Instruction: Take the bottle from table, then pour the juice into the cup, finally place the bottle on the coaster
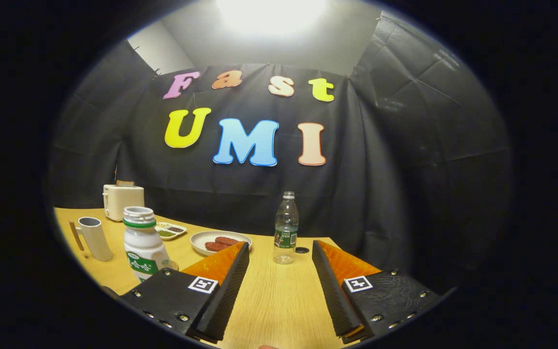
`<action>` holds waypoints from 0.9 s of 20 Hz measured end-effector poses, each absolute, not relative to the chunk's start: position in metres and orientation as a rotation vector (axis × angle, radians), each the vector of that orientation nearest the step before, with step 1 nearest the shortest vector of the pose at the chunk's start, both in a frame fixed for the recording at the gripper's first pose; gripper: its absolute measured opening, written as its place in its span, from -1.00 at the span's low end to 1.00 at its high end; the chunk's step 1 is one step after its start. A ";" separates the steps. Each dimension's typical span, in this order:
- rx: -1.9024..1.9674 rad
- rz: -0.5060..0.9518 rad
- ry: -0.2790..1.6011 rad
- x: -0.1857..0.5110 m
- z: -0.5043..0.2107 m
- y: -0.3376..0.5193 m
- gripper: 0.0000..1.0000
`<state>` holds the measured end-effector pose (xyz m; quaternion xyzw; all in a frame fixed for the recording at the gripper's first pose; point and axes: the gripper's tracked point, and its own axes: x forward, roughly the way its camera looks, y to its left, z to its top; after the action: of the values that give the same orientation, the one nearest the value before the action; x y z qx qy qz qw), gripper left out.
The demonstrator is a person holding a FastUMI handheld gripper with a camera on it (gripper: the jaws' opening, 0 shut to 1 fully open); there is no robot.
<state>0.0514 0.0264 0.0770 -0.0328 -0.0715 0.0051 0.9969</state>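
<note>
I have the gripper (280, 252) over the table (279, 300), fingers (233, 276) spread apart with nothing between them. Straight ahead, just beyond the fingertips, the clear bottle (286, 228) stands upright near the table's far edge. A small round cap or disc (302, 250), hard for me to tell which, lies just right of its base. Left of the bottle sits a plate (218, 241) with food on it, and further left a small divided dish (170, 230). The juice bottle (143, 245) stands just beside my left finger, apparently on the coaster (174, 265). The cup (94, 237) is left of it, the toaster (123, 199) behind both.
</note>
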 end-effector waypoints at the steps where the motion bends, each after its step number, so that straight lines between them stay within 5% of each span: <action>1: -0.058 0.020 -0.152 0.044 0.083 0.032 0.60; 18: 0.038 0.098 -0.089 -0.023 0.085 0.089 0.60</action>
<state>-0.0233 0.0885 0.0851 0.0189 -0.0444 0.0491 0.9976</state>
